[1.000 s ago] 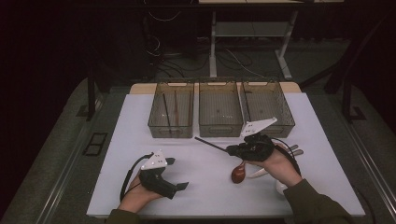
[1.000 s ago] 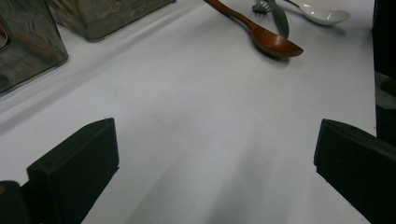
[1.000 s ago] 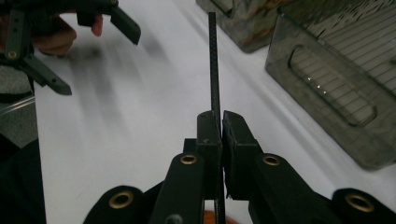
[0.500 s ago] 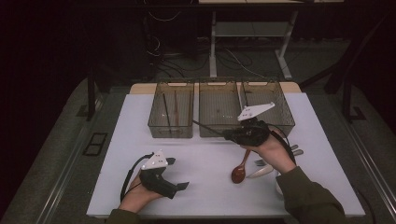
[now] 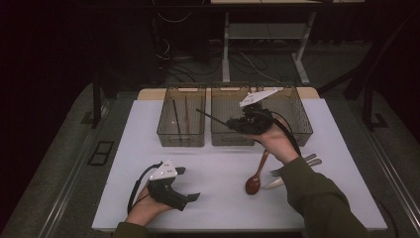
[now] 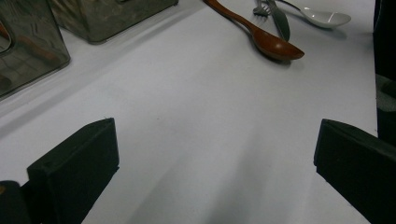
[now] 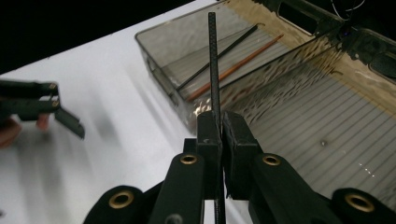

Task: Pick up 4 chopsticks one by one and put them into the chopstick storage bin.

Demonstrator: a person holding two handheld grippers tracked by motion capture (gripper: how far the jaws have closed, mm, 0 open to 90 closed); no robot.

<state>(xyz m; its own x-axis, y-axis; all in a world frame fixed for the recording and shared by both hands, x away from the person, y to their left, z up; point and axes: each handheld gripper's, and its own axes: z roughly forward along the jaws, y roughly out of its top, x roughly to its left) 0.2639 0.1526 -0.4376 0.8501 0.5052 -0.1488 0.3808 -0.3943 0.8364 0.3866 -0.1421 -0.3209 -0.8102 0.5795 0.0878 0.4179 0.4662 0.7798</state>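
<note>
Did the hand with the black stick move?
Yes. The right gripper carried the black stick up from the spoon, over the middle bin.

White table (image 5: 223,171), three bins (image 5: 182,124), wooden spoon (image 5: 256,179)

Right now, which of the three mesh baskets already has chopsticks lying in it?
The left basket: a black chopstick and a brown chopstick lie inside. The middle basket and right basket show no chopsticks lying in them.

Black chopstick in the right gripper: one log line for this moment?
right gripper: shut on black chopstick | over middle bin | left gripper: open, on table | left bin: two sticks inside
</note>
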